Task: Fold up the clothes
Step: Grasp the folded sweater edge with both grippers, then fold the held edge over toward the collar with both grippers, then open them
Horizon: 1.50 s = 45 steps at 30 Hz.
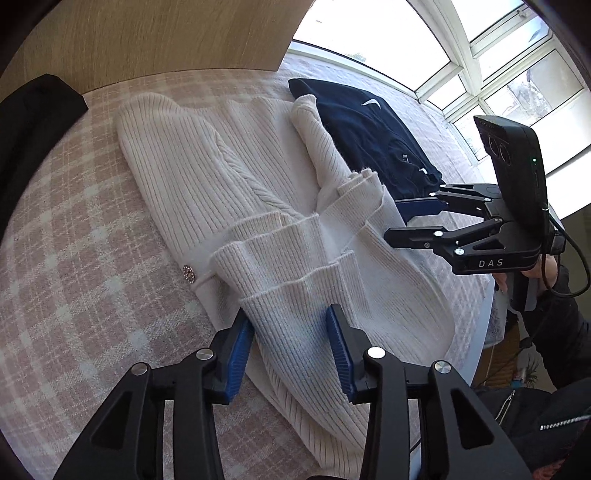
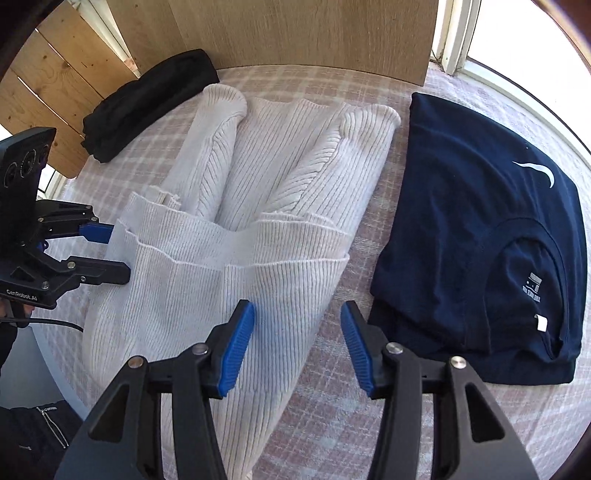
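Note:
A cream ribbed knit sweater (image 1: 258, 206) lies partly folded on the pink plaid bed cover (image 1: 74, 258); it also shows in the right wrist view (image 2: 236, 240), with both sleeves laid along the body. My left gripper (image 1: 291, 347) is open, its blue pads astride the sweater's near folded edge; it shows at the sweater's left side (image 2: 118, 251). My right gripper (image 2: 297, 343) is open over the sweater's right edge and bare cover; it shows at the sweater's right side (image 1: 391, 218).
A folded navy T-shirt (image 2: 480, 229) lies right of the sweater, also seen in the left wrist view (image 1: 373, 136). A folded black garment (image 2: 147, 99) lies at the far left by the wooden headboard (image 2: 303, 33). Windows (image 1: 517, 74) stand on the right. The bed edge is near.

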Each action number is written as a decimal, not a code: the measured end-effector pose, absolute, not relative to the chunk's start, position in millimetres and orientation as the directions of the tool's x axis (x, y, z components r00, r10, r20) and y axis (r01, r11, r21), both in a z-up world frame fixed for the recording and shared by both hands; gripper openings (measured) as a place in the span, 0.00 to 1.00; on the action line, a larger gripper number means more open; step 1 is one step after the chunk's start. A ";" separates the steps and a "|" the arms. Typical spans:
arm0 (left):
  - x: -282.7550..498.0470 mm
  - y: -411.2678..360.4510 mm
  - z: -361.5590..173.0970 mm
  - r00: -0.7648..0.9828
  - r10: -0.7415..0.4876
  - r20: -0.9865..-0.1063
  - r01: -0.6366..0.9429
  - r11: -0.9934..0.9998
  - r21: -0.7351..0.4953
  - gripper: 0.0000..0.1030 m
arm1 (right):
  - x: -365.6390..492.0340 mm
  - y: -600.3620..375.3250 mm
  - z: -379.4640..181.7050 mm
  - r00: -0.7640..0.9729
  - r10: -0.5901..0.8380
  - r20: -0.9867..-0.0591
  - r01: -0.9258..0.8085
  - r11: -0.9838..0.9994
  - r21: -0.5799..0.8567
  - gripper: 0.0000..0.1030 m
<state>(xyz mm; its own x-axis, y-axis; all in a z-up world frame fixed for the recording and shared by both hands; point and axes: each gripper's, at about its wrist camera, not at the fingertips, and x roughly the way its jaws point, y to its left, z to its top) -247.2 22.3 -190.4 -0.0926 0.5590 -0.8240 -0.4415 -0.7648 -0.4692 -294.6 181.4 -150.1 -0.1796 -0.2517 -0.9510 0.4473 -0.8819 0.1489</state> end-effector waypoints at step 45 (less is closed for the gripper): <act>-364.2 -7.0 -178.6 -0.240 0.616 -0.751 -0.412 -0.765 -0.496 0.12 | -421.6 211.6 -136.9 -0.226 -0.564 -0.794 0.369 -0.804 0.467 0.15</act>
<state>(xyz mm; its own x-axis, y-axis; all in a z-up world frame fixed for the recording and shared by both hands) -364.2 -7.0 -178.6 -0.2395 0.6158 -0.7506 -0.4118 -0.7646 -0.4958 -421.6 211.6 -136.9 -0.2255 -0.5645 -0.7941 0.3689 -0.8038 0.4666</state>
